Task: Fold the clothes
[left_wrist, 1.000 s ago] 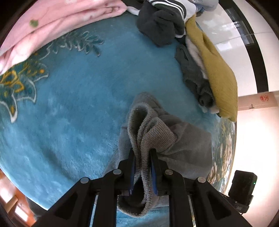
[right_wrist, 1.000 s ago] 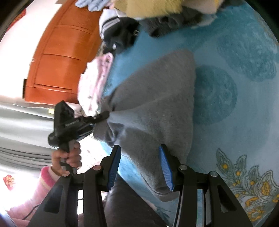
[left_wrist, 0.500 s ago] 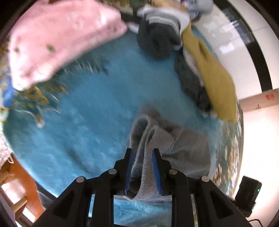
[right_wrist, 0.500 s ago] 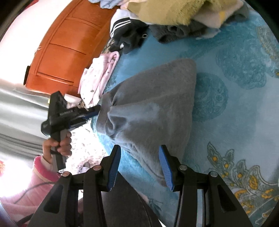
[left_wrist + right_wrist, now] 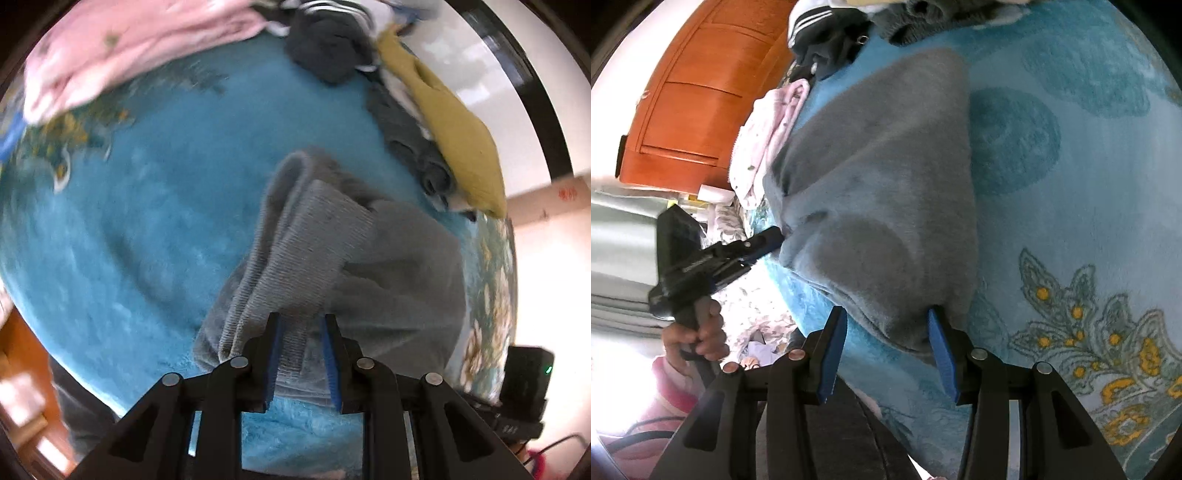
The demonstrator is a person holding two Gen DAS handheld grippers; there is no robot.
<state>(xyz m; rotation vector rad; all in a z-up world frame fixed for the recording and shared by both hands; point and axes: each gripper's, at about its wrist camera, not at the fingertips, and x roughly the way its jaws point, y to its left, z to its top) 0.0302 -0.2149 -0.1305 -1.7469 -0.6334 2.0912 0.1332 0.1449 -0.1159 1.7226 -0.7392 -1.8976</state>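
A grey sweater (image 5: 886,192) lies folded on a blue patterned blanket (image 5: 1071,184). In the left wrist view its ribbed hem (image 5: 295,251) is bunched in front of my left gripper (image 5: 300,325), whose jaws now stand apart with the hem lying loosely between them. My right gripper (image 5: 886,321) is open, its blue pads on either side of the sweater's near edge without pinching it. The left gripper also shows in the right wrist view (image 5: 764,240), at the sweater's left edge.
A pile of clothes lies at the far edge: a pink garment (image 5: 140,48), a dark striped one (image 5: 325,48), a mustard one (image 5: 458,122). An orange wooden cabinet (image 5: 701,92) stands to the left. The blanket's edge (image 5: 491,295) is at the right.
My left gripper's jaws have opened, letting go of the ribbed hem, which has settled lower on the blanket. The right gripper has stayed open and moved in closer to the sweater's near edge.
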